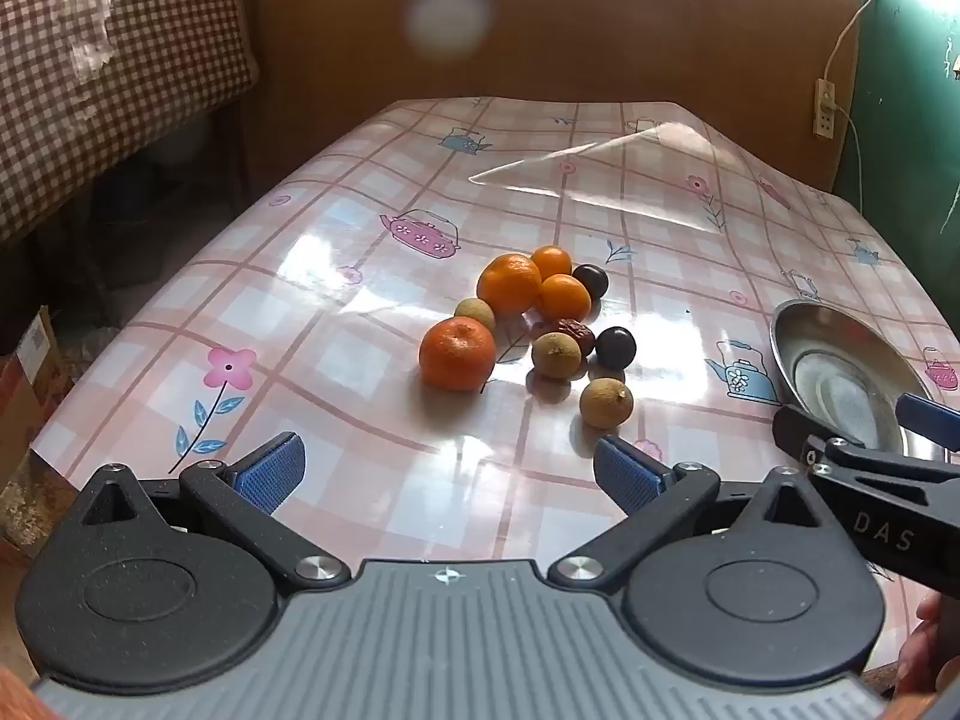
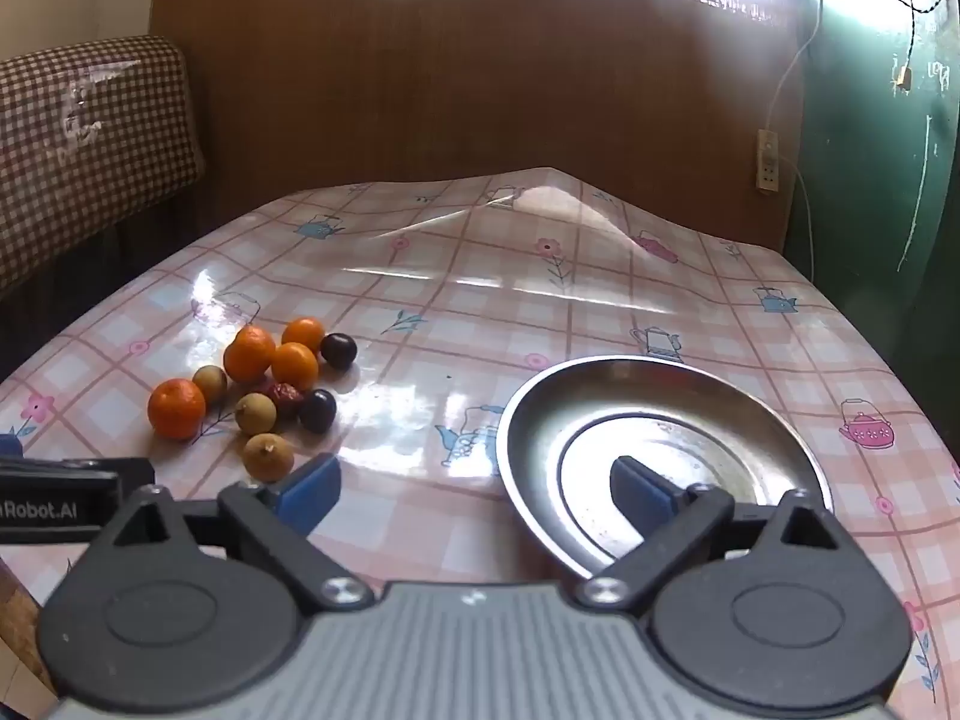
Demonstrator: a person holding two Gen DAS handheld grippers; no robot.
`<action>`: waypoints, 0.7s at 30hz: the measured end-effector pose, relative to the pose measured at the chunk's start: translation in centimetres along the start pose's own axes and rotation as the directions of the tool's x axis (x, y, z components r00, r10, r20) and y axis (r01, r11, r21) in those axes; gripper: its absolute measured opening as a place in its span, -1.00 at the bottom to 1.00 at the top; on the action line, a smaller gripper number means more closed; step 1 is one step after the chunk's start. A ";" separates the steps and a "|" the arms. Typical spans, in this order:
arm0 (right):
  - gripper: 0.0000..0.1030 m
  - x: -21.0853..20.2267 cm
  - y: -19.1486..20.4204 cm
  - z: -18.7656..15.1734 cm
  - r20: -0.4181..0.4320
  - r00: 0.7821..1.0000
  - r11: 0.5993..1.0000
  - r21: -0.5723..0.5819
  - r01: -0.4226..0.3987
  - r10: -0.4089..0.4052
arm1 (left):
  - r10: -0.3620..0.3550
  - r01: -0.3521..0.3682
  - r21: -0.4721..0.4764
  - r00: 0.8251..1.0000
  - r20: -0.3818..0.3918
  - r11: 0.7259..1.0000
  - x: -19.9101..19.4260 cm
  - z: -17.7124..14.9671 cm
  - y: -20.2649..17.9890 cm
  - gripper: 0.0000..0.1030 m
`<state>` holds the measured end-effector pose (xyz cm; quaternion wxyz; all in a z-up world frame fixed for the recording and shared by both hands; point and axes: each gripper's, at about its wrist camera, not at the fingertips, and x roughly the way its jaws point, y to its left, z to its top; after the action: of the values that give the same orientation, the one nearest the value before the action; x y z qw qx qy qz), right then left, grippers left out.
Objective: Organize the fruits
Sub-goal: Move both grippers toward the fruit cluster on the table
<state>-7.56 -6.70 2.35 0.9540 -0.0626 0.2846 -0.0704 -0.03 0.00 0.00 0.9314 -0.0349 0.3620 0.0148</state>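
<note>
— On the checked tablecloth (image 1: 336, 324), left of the metal dish (image 2: 660, 378): fruits (image 1: 528, 324), heaped, none sorted.
— Dish contents?
— Nothing; all left to do.
— Left gripper (image 1: 450, 468)?
— Spread wide, grasping nothing, short of the heap.
— Right gripper (image 2: 474, 495)?
— Likewise released, over the dish's near rim.

Left gripper (image 1: 449, 471) and right gripper (image 2: 475, 495): jaws wide apart.
</note>
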 end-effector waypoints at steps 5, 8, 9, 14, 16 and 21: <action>0.89 0.6 -0.1 -0.1 -0.007 1.000 1.000 0.005 -0.021 0.021 | 0.006 -0.006 -0.007 1.000 -0.004 1.000 0.2 -0.2 0.3 1.00; 0.89 1.0 0.5 -0.5 -0.007 0.999 0.999 0.002 -0.033 0.033 | 0.012 -0.012 -0.007 1.000 -0.014 1.000 0.3 -0.4 0.7 1.00; 0.89 0.9 0.7 -0.6 -0.008 0.999 0.999 -0.006 -0.037 0.037 | 0.013 -0.013 -0.009 1.000 -0.016 1.000 0.4 -0.4 0.9 1.00; 0.89 1.3 0.5 -0.6 -0.014 0.997 0.997 -0.009 -0.071 0.070 | 0.027 -0.027 -0.008 0.999 -0.027 1.000 0.9 -0.1 1.4 1.00; 0.89 1.4 0.6 -0.6 -0.016 0.998 0.998 -0.009 -0.069 0.069 | 0.036 -0.036 0.006 0.999 -0.033 0.999 1.3 -0.1 0.7 1.00; 0.89 1.8 0.8 -0.4 -0.016 0.997 0.997 -0.019 -0.071 0.070 | 0.035 -0.035 0.002 0.999 -0.035 0.999 1.8 0.0 1.0 1.00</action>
<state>-6.20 -6.20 0.98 0.9530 -0.0612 0.2947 -0.0344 1.21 1.00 -1.26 0.9245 -0.0283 0.3790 0.0305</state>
